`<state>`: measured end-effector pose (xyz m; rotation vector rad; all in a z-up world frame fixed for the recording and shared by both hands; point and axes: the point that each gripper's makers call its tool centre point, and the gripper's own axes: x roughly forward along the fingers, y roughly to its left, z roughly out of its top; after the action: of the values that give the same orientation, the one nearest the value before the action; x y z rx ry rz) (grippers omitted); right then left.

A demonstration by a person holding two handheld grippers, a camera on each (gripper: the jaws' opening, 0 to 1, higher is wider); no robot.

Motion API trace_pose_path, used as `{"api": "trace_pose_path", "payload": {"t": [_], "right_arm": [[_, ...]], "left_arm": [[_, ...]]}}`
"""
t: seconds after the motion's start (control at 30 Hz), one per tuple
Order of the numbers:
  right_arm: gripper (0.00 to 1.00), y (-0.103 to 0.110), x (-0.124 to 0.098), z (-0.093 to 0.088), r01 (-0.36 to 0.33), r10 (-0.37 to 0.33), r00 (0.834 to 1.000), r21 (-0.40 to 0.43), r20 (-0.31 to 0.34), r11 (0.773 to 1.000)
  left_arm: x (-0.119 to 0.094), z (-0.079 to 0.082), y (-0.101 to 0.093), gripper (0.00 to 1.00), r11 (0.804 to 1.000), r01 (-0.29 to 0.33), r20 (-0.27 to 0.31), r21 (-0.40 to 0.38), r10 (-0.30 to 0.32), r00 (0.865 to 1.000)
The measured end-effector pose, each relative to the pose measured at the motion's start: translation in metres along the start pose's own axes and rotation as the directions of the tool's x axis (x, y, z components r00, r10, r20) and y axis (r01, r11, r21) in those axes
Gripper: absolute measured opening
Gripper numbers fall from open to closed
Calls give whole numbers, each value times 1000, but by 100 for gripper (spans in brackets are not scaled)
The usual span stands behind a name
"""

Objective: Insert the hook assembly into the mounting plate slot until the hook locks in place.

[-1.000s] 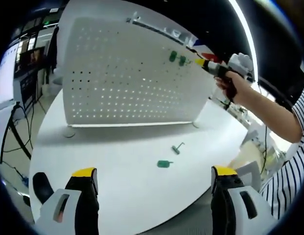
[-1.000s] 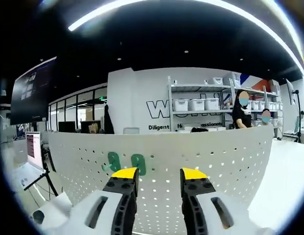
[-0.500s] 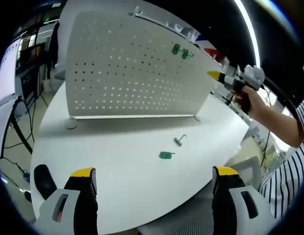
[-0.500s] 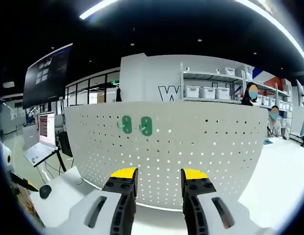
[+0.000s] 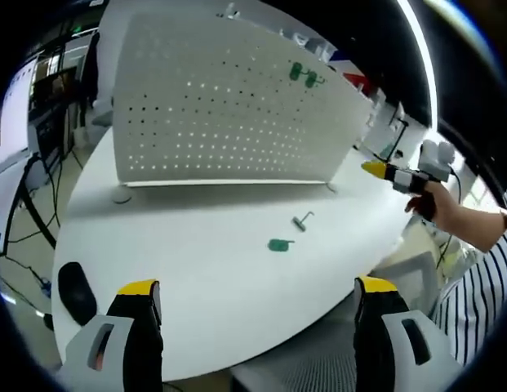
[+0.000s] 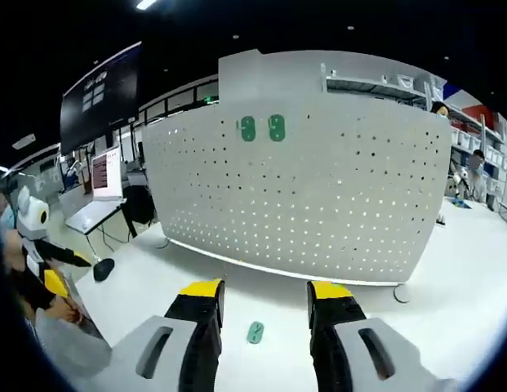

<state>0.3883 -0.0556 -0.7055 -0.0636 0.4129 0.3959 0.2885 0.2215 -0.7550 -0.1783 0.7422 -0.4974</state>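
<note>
We see the white pegboard (image 5: 229,106) standing upright on the white table (image 5: 196,269), its face dotted with rows of small holes. Two green hooks (image 5: 303,75) sit side by side near its upper edge, seated in the board. On the table in front of the board lie a loose green hook (image 5: 278,244) and, just beside it and nearer the board, a small grey metal hook (image 5: 301,220). Both lie flat and apart.

Your white round table (image 5: 196,269) carries a black mouse (image 5: 77,291) near its left edge; far behind stand shelves (image 6: 375,82) and a dark monitor (image 6: 102,98).
</note>
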Motion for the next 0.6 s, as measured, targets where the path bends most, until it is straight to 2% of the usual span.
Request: {"api": "trace_pose_path", "payload": {"t": [0.33, 0.43, 0.6], "right_arm": [[39, 23, -18, -44, -39, 43, 995, 38, -95, 999], [40, 37, -22, -60, -69, 80, 987, 86, -137, 994], [40, 52, -27, -73, -87, 103, 981, 104, -164, 991]], "left_arm": [[0, -3, -2, 99, 1000, -2, -9, 0, 2, 1000], [-1, -4, -1, 99, 1000, -8, -14, 8, 8, 1000], [-2, -6, -2, 99, 1000, -9, -19, 11, 10, 1000]]}}
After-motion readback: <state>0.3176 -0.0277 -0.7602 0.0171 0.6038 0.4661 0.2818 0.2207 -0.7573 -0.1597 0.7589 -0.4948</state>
